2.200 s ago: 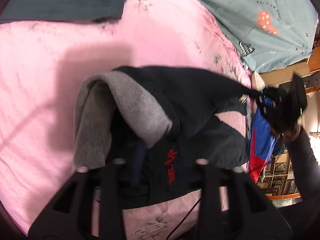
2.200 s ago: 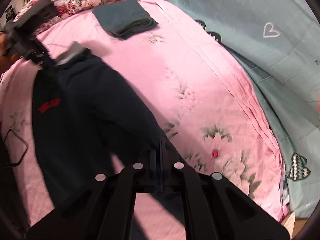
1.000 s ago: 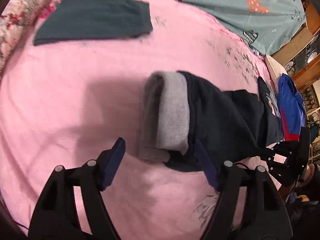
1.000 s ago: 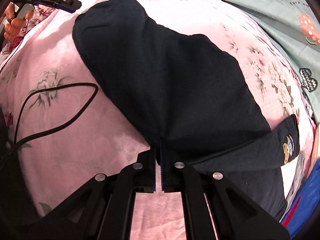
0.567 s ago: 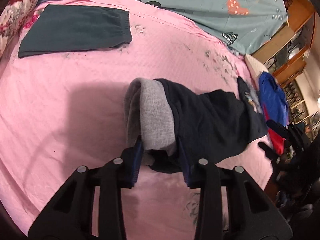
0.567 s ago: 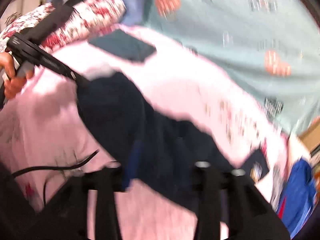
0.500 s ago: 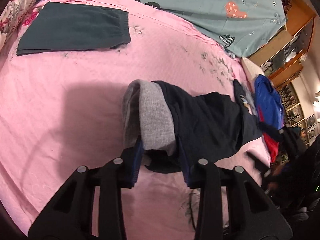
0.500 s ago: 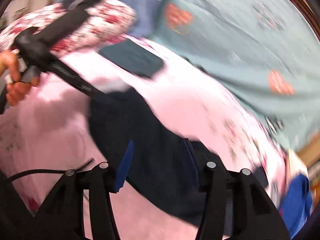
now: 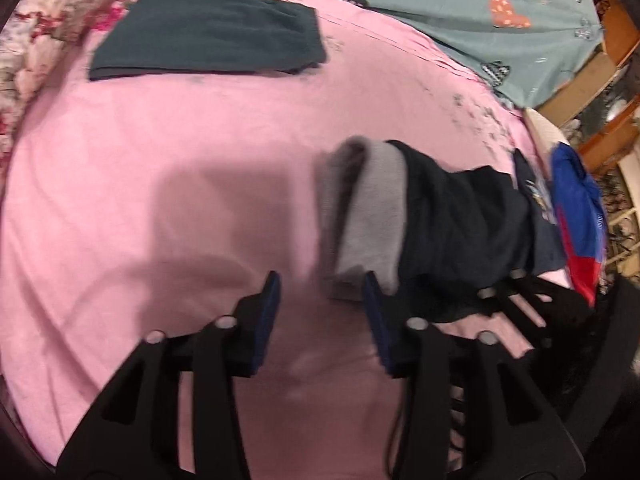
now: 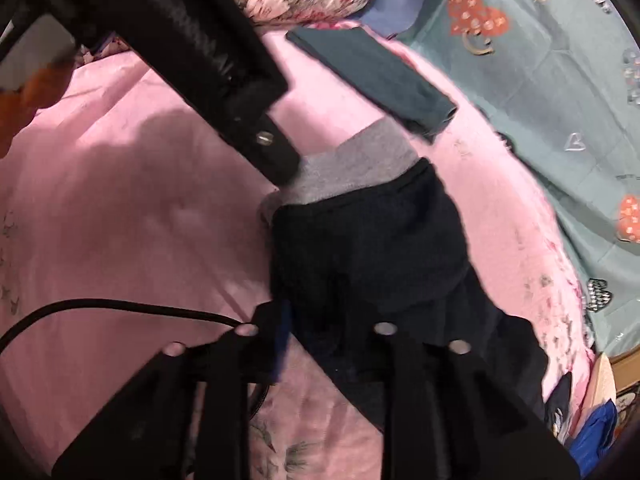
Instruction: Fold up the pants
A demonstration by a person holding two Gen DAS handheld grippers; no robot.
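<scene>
Left tool (image 9: 320,284) is open. Its jaws have just been opening, and there's nothing between them except bare pink bed sheet (image 9: 160,160). The pants (image 9: 460,232) are a dark navy bundle lying on the bed just ahead of that tool and off to its right. The grey waistband (image 9: 372,220) is the end closest to it, right up against the tip of its right-hand finger. I can't say for sure whether they actually touch, since the shot is a bit smeared.

Right tool (image 10: 332,320) is at the opposite end of the bundle, with its jaws partway apart. They've just been closing, and the dark fabric sits between them. The blue pad on one finger shows right beside the cloth edge, but the other finger is black on black. So I honestly can't tell if it's pinching the pants or just straddling them. From this camera the left tool's tip comes in from the upper left, just at the grey waistband.

Other stuff:
- A folded dark green garment (image 9: 208,36) lies flat, well beyond the left tool.
- A teal quilt with hearts (image 9: 460,8) is past the far edge of the sheet.
- A blue and red garment (image 9: 576,208) sits just past the pants, to the far right.
- A black cable (image 10: 120,306) runs across the sheet to the left of the right tool.
</scene>
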